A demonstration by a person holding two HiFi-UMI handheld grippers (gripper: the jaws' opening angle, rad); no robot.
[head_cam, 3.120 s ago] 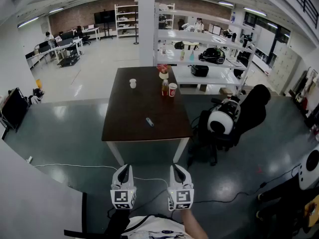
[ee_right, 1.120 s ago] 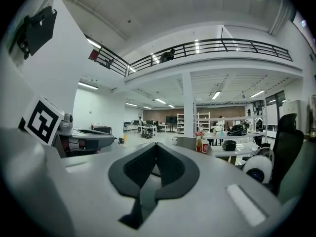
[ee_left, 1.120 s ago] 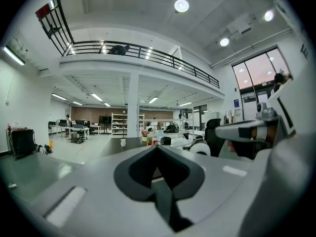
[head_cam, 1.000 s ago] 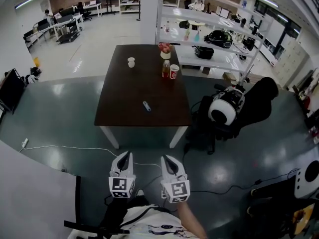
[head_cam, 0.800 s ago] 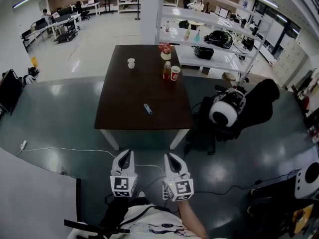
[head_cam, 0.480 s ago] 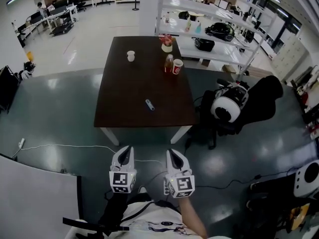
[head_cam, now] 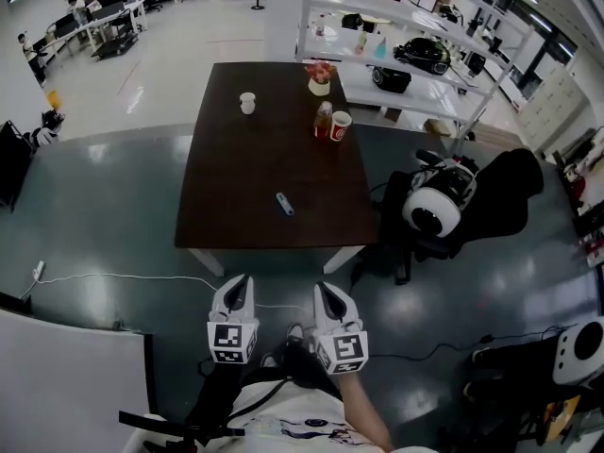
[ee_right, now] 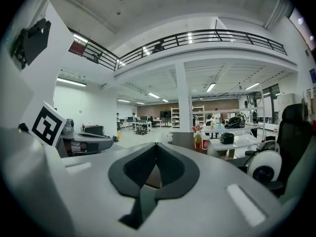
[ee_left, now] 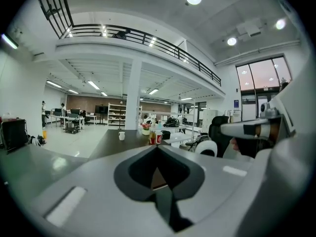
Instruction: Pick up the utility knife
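Red cup (head_cam: 341,125) beside bottle (head_cam: 324,121) on dark table (head_cam: 241,192)

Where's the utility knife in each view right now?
Head view: the utility knife lies on the dark table, between its middle and near edge.
Left gripper view: not visible; the near tabletop is hidden.
Right gripper view: not visible either.
Shared landmark: the red cup at the table's far end, in all three views.
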